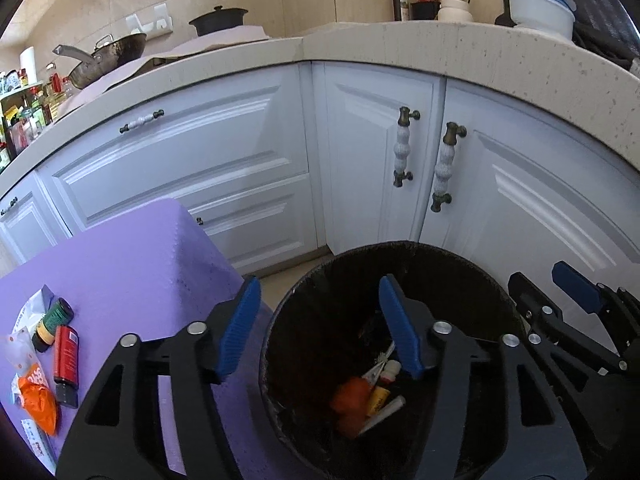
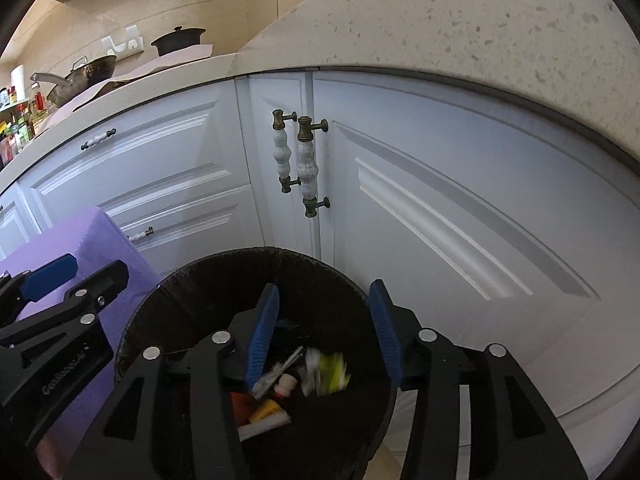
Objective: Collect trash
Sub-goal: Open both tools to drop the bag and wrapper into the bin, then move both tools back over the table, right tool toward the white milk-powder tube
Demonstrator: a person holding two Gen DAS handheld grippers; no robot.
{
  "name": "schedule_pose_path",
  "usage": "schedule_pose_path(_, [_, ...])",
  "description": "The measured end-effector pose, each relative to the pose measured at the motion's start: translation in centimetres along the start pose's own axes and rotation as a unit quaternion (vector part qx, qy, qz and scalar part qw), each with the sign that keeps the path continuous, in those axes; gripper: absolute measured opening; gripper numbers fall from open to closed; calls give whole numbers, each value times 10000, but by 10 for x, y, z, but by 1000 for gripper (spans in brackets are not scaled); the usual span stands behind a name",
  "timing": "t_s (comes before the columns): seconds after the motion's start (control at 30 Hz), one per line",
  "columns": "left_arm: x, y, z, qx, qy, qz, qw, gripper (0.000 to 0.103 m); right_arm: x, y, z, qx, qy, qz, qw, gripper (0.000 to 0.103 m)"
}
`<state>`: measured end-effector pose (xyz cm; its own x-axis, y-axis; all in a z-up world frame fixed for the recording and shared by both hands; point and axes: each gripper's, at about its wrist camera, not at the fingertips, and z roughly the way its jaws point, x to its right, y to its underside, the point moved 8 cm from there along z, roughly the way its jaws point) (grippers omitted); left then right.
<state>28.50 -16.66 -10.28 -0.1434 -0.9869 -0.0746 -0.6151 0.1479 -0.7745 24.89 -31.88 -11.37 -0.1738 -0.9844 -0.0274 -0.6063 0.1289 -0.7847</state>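
A round black trash bin (image 1: 280,320) stands on the floor by the white cabinets; it also shows in the right wrist view (image 2: 136,332). Inside lie tubes, an orange wrapper (image 1: 348,400) and other scraps. A blurred yellow-white piece (image 2: 328,372) is in mid-air inside the bin, under my right gripper (image 2: 324,332), which is open and empty above the bin. My left gripper (image 1: 320,324) is open and empty over the bin's left rim. On the purple table (image 1: 132,264) lie a red lighter (image 1: 66,354), a small green-capped bottle (image 1: 52,322), an orange wrapper (image 1: 38,402) and paper scraps.
White cabinet doors with ceramic handles (image 1: 402,146) stand right behind the bin. A speckled countertop (image 1: 440,44) overhangs them, carrying a wok (image 1: 108,56), a black pot (image 1: 218,20), bottles and a white bowl (image 1: 540,12). Tiled floor (image 1: 276,276) shows between table and bin.
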Motion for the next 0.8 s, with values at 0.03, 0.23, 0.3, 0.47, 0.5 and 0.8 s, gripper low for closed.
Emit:
schedule_pose_path(0.03, [0,-1,-1,10,11,-10,10000,63,0,0,-1,7,3,-7,10000,48])
schedule_pose_path(0.23, [-3,-5,-9,61,78,-79,9999,68,2,-4,-10,75,50,10,10000,50])
schedule_pose_path(0.3, [-4,-7,-12,78,94,-103,9999,69,3,-4,-13,89,64,12,9999,50])
schedule_pose_path(0.47, [-12,-9,-27,162,98,-170,9997,74,0,-5,-23,118,77,15,9999,51])
schedule_pose_path(0.5, [-14,-8,-30,170,98,-183,9996,74,-1,-5,-25,124,69,13,9999,52])
schedule_pose_path(0.8, [-60,8,-72,194,-37,-392,9990,76,-24,1,-44,82,-108,-39,9999,53])
